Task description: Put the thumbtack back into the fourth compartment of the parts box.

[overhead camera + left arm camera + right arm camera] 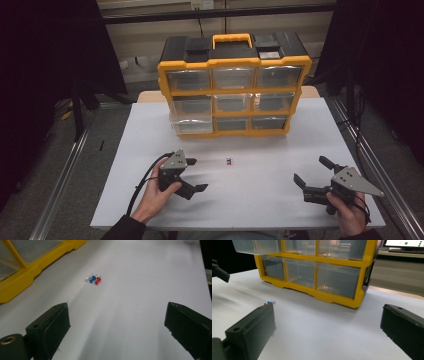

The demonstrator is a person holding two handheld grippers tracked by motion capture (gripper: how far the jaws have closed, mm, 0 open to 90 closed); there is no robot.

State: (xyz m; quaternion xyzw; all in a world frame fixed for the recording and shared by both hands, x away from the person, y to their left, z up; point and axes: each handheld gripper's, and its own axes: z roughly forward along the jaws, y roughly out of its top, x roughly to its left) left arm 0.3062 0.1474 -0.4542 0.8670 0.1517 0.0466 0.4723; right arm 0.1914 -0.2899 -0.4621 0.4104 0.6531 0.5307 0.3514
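Observation:
Three pushpins, white [87,278], blue [92,278] and red [97,281], lie side by side on the white table [260,150]; in the high view they show as a tiny cluster [229,161] at mid-table. My left gripper [196,175] is held at the left, open, its jaws wide apart and facing the pins from a short distance. My right gripper [310,172] rests at the right near the front edge, open too, with nothing between its jaws. A yellow and black drawer organizer [232,85] stands at the back of the table.
The organizer has several clear drawers; its bottom-left drawer [192,124] sticks out slightly. A metal frame rail [372,165] runs along the right side of the table. In the right gripper view a monitor [404,243] sits far behind.

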